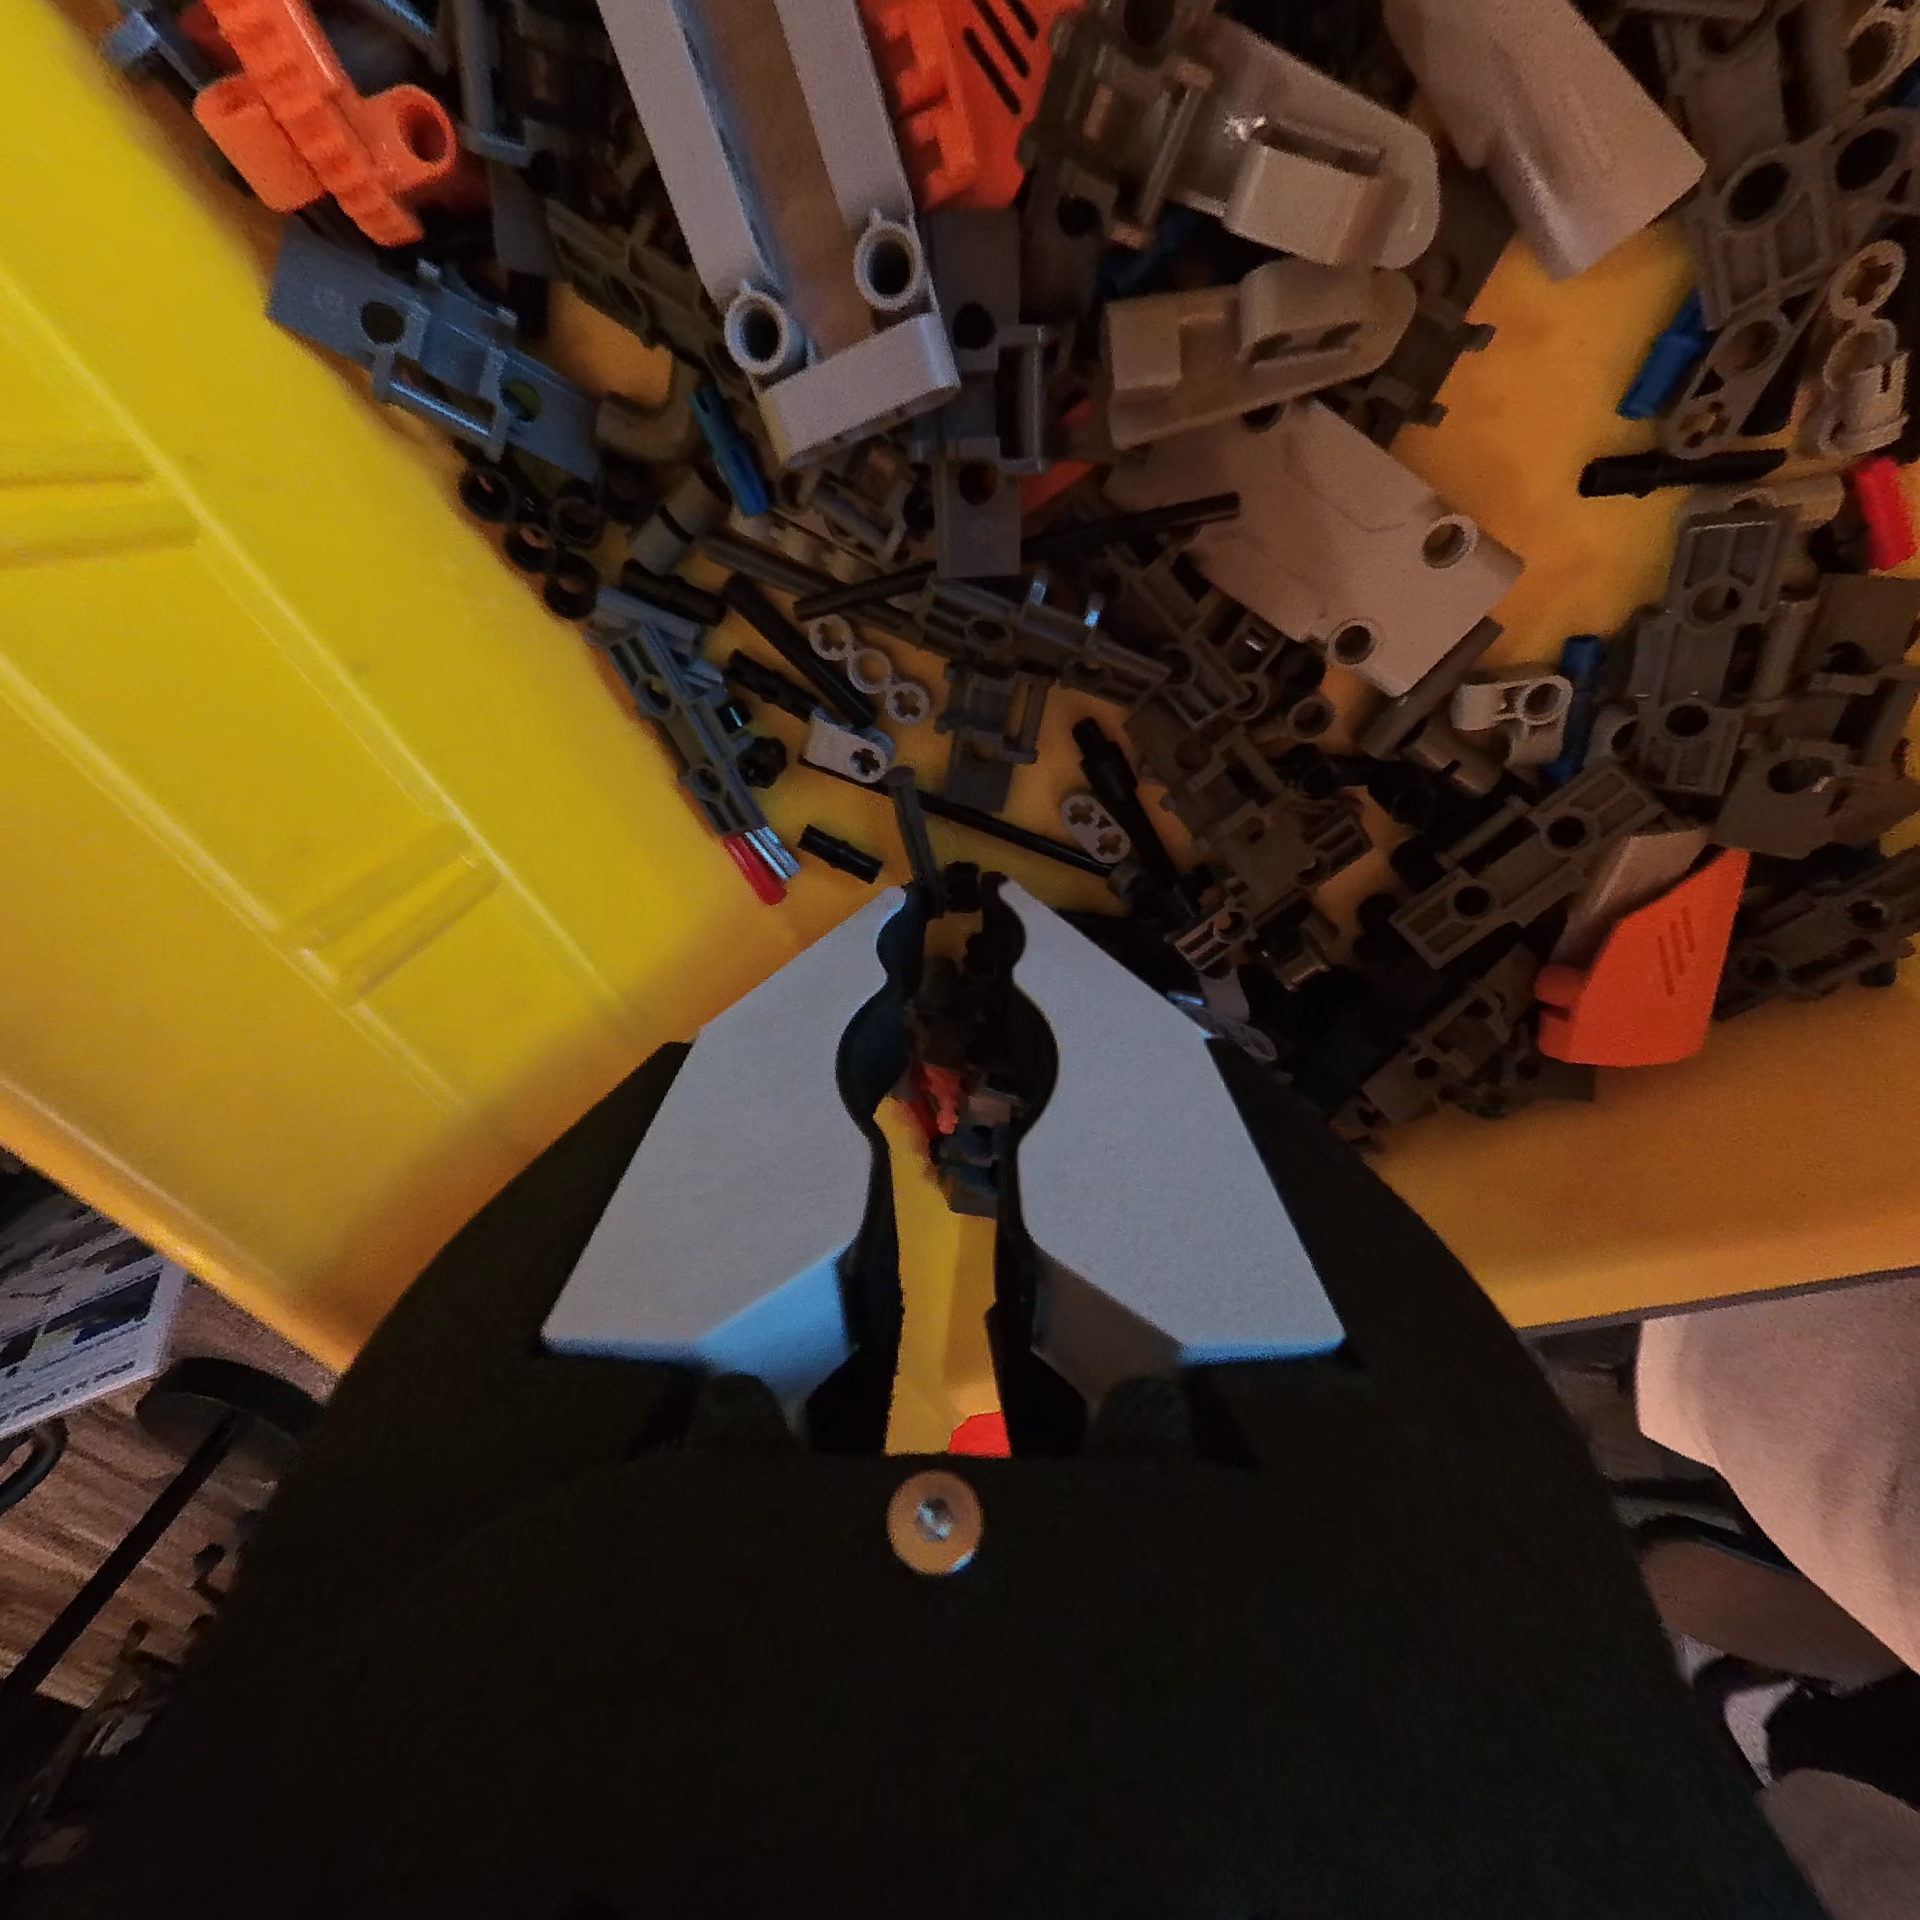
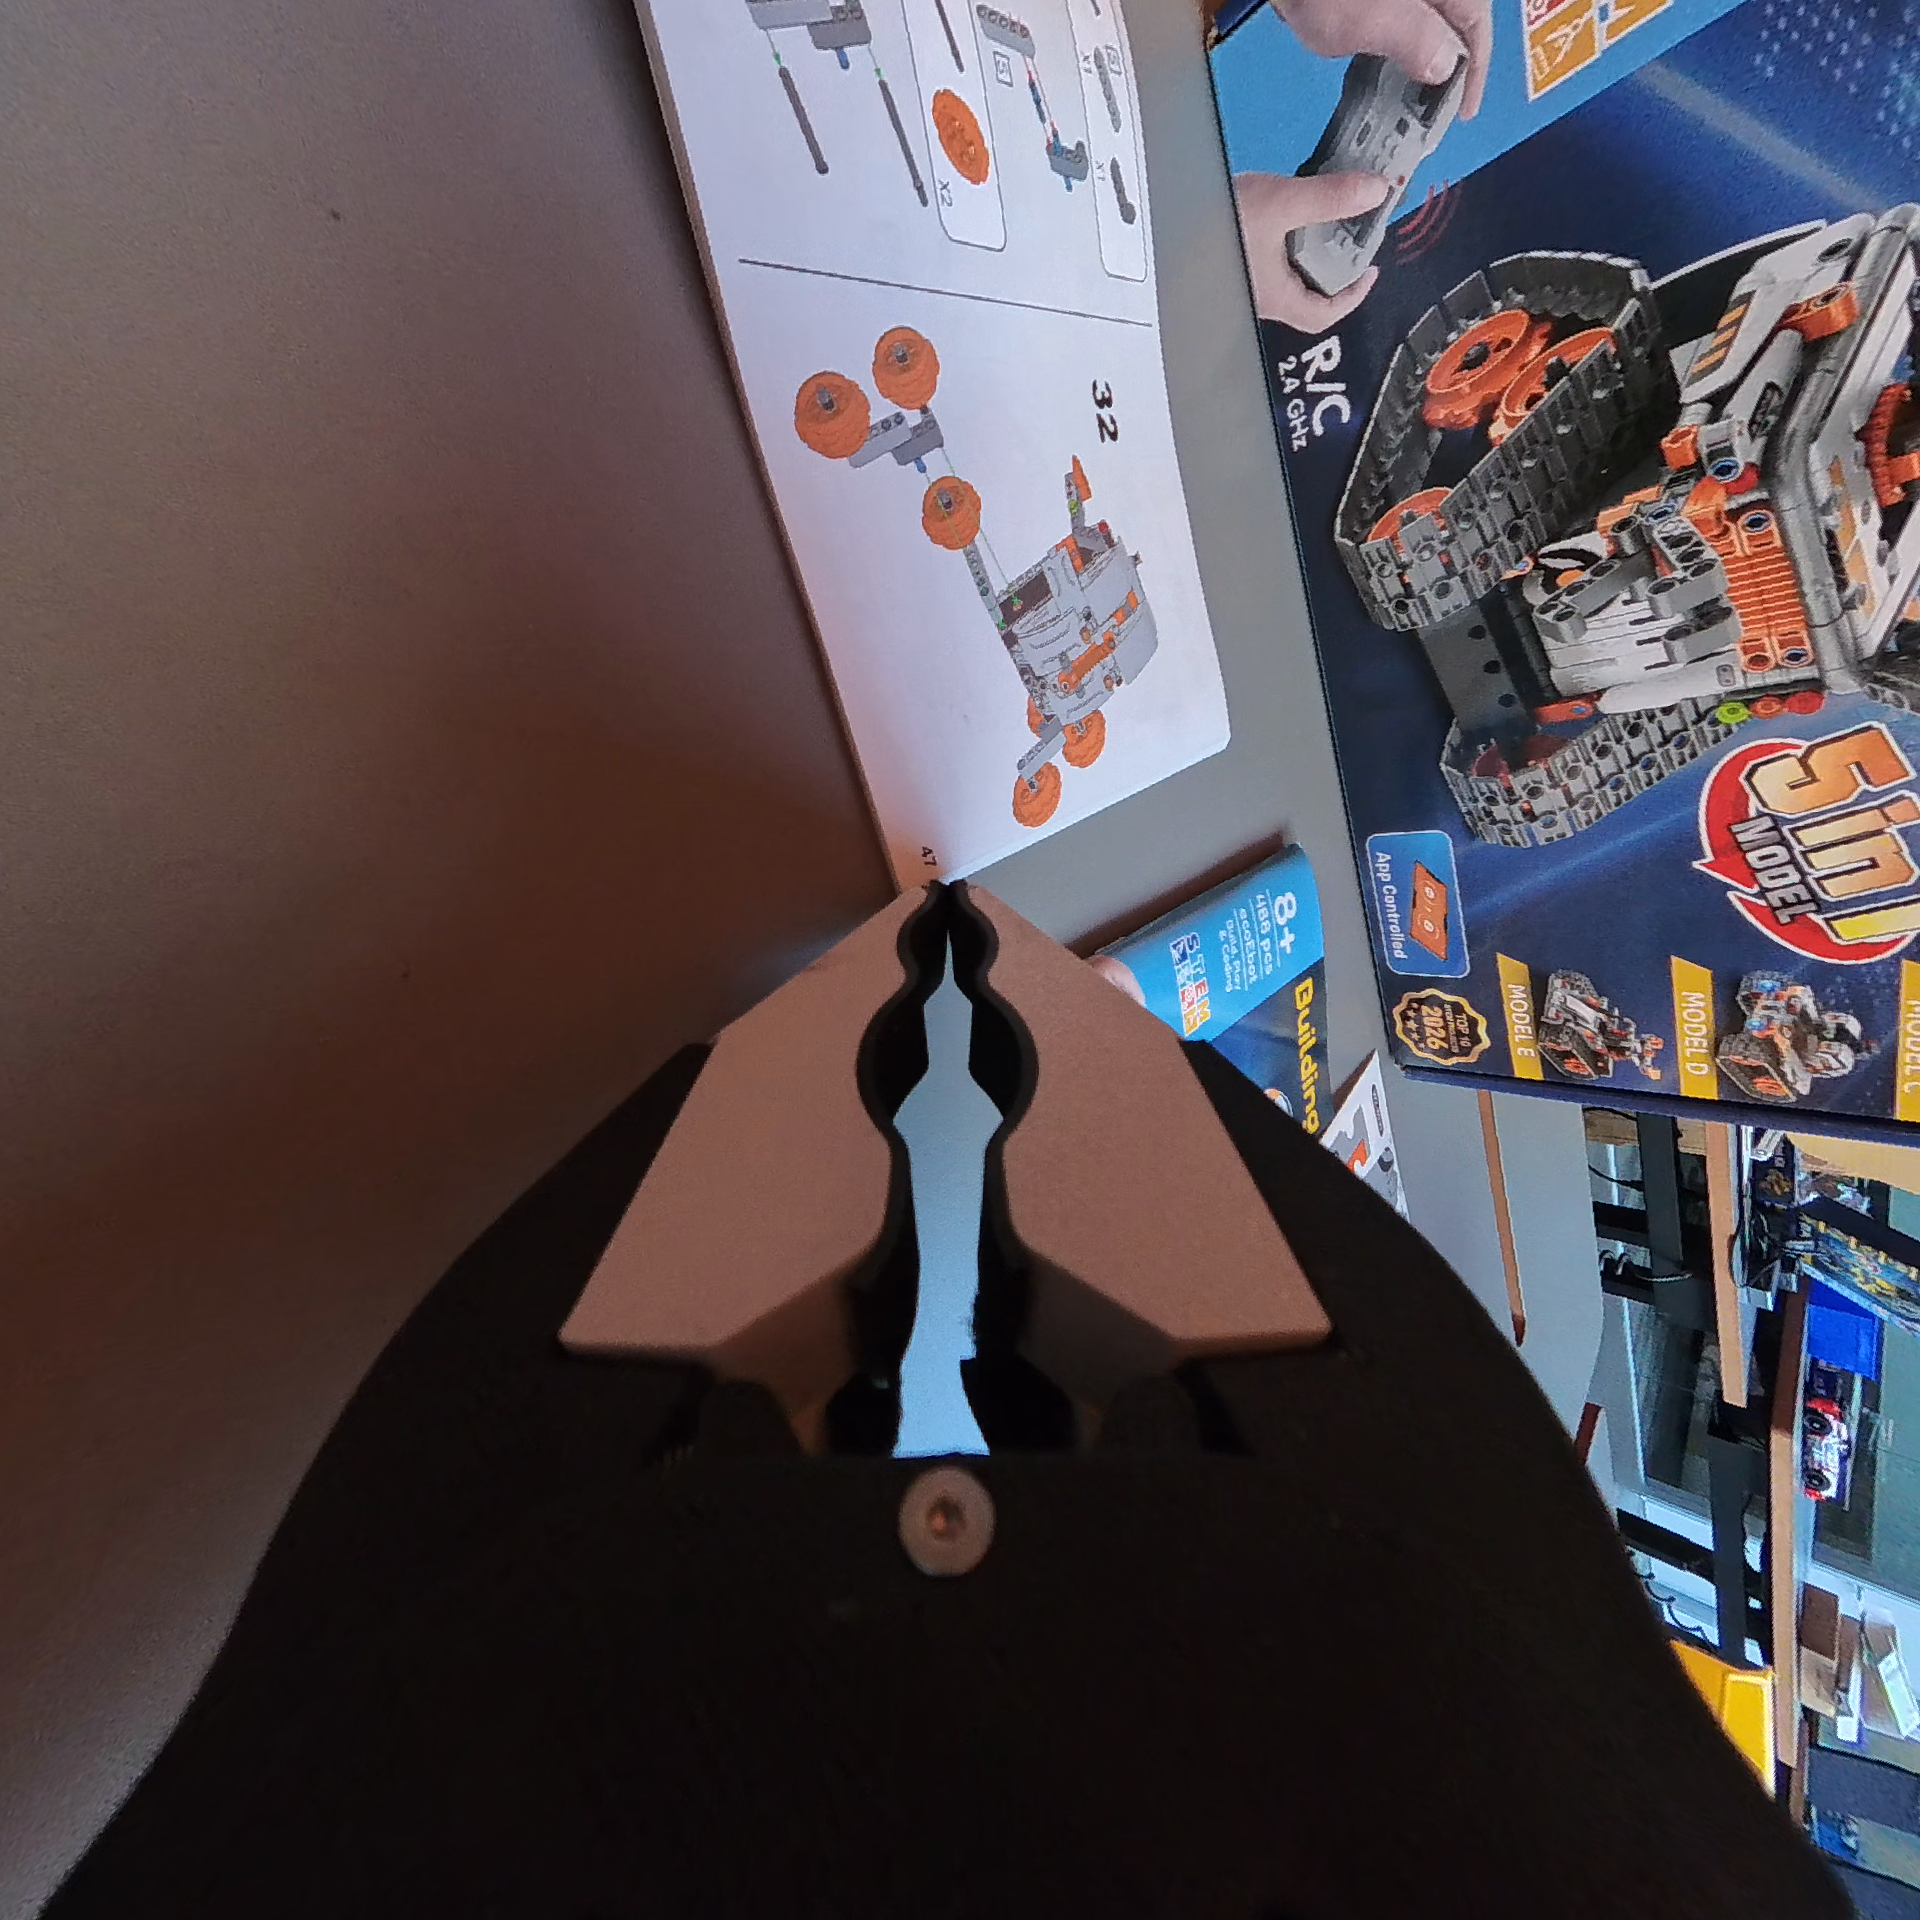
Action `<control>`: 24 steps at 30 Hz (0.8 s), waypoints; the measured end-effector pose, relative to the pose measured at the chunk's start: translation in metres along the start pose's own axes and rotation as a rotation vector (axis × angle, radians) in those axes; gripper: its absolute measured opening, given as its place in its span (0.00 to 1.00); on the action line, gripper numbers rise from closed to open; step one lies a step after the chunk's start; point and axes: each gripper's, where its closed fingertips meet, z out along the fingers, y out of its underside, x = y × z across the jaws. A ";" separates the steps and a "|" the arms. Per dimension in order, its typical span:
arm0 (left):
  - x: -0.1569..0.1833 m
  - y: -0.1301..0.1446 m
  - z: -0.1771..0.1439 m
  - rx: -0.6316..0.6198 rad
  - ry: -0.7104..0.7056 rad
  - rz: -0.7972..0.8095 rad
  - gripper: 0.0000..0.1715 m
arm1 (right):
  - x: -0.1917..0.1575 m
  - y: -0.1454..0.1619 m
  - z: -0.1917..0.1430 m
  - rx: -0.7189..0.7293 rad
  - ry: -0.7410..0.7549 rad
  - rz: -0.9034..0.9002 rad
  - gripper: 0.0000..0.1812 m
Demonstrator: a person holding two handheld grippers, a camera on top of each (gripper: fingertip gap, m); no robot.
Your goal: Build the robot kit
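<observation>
In the left wrist view my left gripper (image 1: 954, 891) is over a yellow bin (image 1: 1621, 1174) filled with loose building-set parts. Its jaws are nearly together, pinching a small black connector piece with a thin dark grey axle (image 1: 916, 831) sticking up from the left fingertip. Grey, black and orange parts lie just beyond the tips. In the right wrist view my right gripper (image 2: 945, 886) is shut and empty, its tips meeting at the near corner of an open instruction booklet (image 2: 966, 436) on a grey table.
The bin's tall yellow wall (image 1: 260, 675) rises on the left. Light grey panels (image 1: 821, 229) and orange parts (image 1: 1642, 966) sit in the pile. A blue building-set box (image 2: 1621, 540) lies right of the booklet, and a smaller blue booklet (image 2: 1236, 956) below it. Shelving shows beyond the table edge. About 65 cm separates my left fingertips from my right.
</observation>
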 end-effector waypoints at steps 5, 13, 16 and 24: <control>0.004 0.000 -0.011 0.045 0.001 0.005 0.04 | 0.000 0.000 0.000 0.002 -0.001 0.003 0.00; 0.002 0.000 -0.009 0.053 -0.026 0.087 0.04 | 0.000 0.000 0.000 -0.002 0.001 -0.001 0.00; 0.003 0.000 -0.007 0.064 -0.026 0.106 0.03 | 0.000 0.000 0.000 -0.001 0.000 0.000 0.00; 0.005 -0.001 -0.007 0.129 -0.053 0.106 0.04 | 0.000 0.000 0.000 0.000 0.000 0.001 0.00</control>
